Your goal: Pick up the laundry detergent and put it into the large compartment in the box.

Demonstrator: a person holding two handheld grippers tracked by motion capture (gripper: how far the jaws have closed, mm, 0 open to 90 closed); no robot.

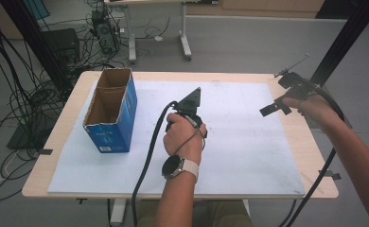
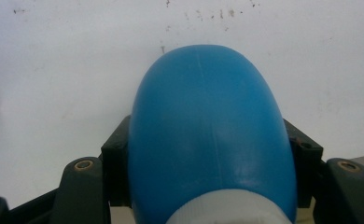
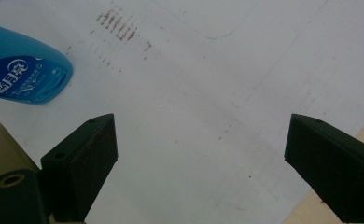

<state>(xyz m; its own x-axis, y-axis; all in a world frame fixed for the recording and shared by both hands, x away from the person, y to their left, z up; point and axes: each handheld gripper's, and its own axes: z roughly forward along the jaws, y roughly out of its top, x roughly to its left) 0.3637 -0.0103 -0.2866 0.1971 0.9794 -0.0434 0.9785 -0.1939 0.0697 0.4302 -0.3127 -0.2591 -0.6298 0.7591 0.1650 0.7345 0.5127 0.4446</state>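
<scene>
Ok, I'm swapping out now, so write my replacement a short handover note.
Left gripper: shut on the blue bottle, held over the white mat.
Right gripper: jaws open, holding nothing, over the mat's right edge.
Open blue carton stands on the mat's left side.
Done: bottle gripped.
Left: probably setting the bottle in the carton; nothing shows inside it from here.

One blue bottle (image 2: 210, 135), one cardboard box (image 1: 110, 109) (open-topped).

A wooden table (image 1: 294, 127) carries a white mat (image 1: 239, 156), on which an open blue carton (image 1: 111, 111) stands.
</scene>
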